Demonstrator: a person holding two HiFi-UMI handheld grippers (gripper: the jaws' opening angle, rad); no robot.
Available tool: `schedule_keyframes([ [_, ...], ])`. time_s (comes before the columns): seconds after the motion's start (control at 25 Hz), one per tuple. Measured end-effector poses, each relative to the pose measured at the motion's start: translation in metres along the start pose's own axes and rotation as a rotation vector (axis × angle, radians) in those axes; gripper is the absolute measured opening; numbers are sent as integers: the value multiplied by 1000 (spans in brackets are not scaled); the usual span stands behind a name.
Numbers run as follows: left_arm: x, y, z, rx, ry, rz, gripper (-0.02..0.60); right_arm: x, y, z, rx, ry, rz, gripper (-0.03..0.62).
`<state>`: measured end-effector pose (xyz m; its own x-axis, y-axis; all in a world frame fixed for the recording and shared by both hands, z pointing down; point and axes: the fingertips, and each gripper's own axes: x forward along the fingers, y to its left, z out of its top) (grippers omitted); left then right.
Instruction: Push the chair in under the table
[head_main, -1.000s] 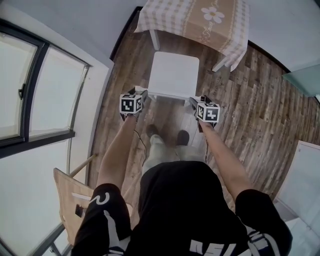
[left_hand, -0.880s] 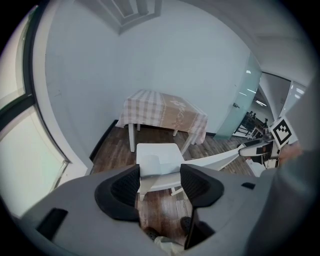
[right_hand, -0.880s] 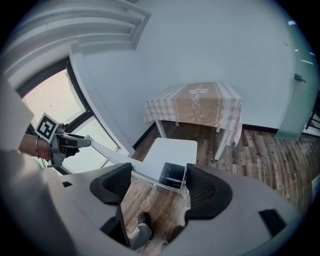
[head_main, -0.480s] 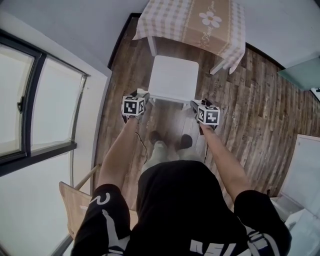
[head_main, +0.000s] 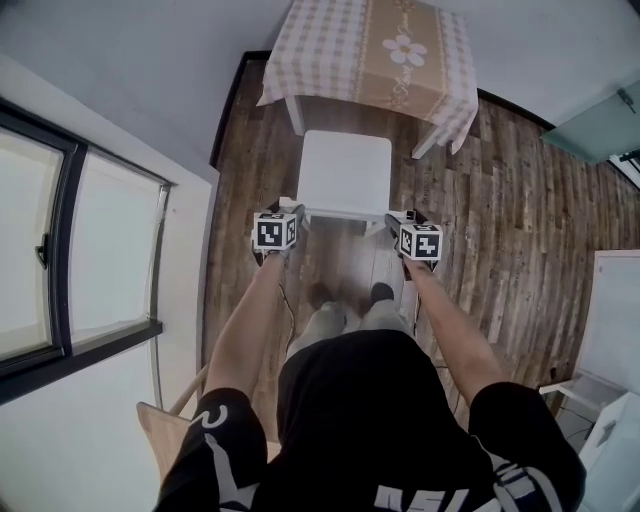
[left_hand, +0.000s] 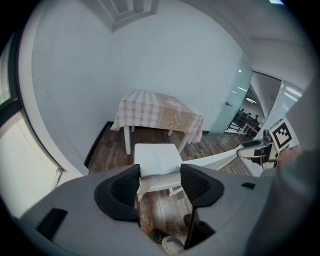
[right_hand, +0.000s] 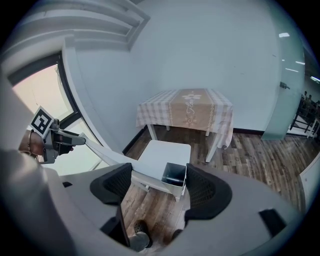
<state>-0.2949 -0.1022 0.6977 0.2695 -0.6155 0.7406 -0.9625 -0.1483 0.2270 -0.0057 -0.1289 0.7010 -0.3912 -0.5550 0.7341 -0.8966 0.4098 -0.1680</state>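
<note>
Here, seen from the head view, a person stands on a wood floor (head_main: 505, 200) behind a white chair (head_main: 345, 170), holding one tool in each hand with both arms stretched forward. The chair faces a desk (head_main: 365, 50) covered with a checked cloth that has a flower runner down its middle. The seat lies out in front of the desk, with its far edge close to the hanging cloth, between the two near desk legs. It is not under the top.

The left tool (head_main: 291, 210) is at the left end of the chair's back rail (head_main: 345, 213). The right tool (head_main: 394, 220) is at the right end. The marker cubes of both face upward.

In the left gripper view, the left tool's jaws stand wide apart. The rail's left end lies in the gap, close to the left pad, and the rail runs on rightward toward the other tool. In the right gripper view, the right tool's jaws are likewise spread. The rail's open, hollow end sits between them, next to the right pad. Neither view shows the pads closed on the rail.

The person's shoes (head_main: 382, 292) stand on the floor just behind the chair. A large window (head_main: 60, 260) fills the wall to the person's left.
</note>
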Motion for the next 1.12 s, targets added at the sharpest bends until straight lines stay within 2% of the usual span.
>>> schedule_keyframes([
  [0.32,1,0,4,8,57,-49,273,-2,-1,1,27,-10,-41,354],
  [0.76,17,3,22,-5,69,-83,276,10,-11,16,38,-31,-50,354],
  [1.12,41,13,50,-5,37,-98,278,30,-23,44,47,-51,-61,353],
])
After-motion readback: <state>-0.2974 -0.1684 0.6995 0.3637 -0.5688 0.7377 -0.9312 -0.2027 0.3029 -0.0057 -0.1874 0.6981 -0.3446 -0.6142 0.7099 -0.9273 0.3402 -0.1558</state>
